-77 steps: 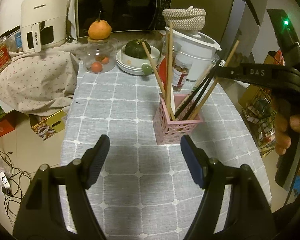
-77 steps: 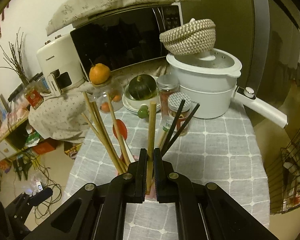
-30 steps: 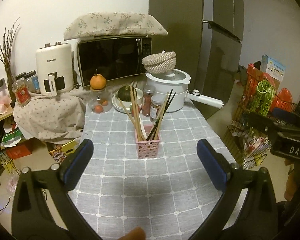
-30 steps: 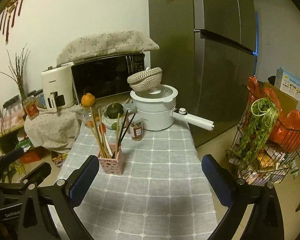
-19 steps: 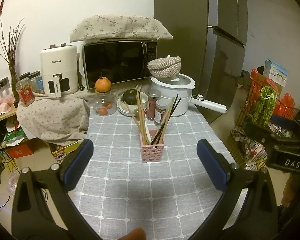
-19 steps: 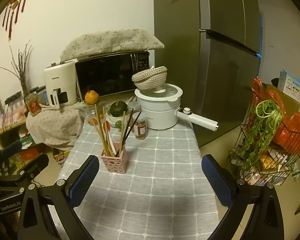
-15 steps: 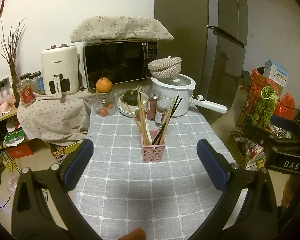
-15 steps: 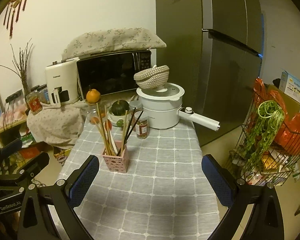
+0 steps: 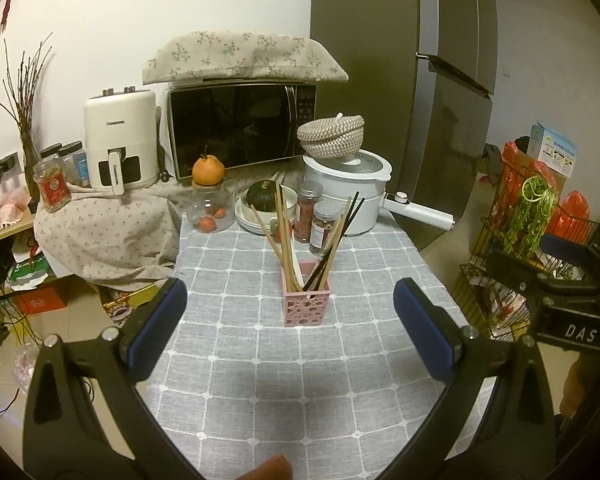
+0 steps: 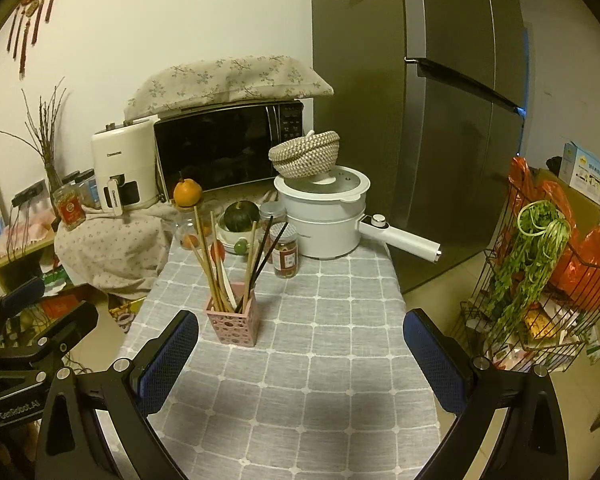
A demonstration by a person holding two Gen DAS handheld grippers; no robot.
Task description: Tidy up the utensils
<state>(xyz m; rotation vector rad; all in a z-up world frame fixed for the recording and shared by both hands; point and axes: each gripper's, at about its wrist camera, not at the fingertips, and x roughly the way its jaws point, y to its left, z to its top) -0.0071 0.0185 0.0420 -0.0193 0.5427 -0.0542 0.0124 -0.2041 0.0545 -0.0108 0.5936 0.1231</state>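
Chopsticks (image 9: 286, 236) in holder (image 9: 306, 304) mid-table (image 9: 260, 380), jars (image 9: 316, 220) at 12 o'clock, pot (image 9: 350, 184) at 1, microwave (image 9: 240, 124) behind.

A pink perforated holder (image 9: 306, 306) with tan and black chopsticks (image 9: 285, 236) stands on the grey, white-gridded tabletop (image 9: 284, 380) before a white pot (image 9: 348, 196) and orange fruit (image 9: 208, 171).

the bench (image 9: 260, 360) is covered by a grey checked cloth (image 10: 320, 380). a pink perforated holder (image 9: 306, 304) is set near its middle. at the far end a white pot (image 9: 350, 196), two spice jars (image 9: 314, 216), stacked plates (image 9: 256, 216) and a glass jar (image 9: 212, 212) are grouped.
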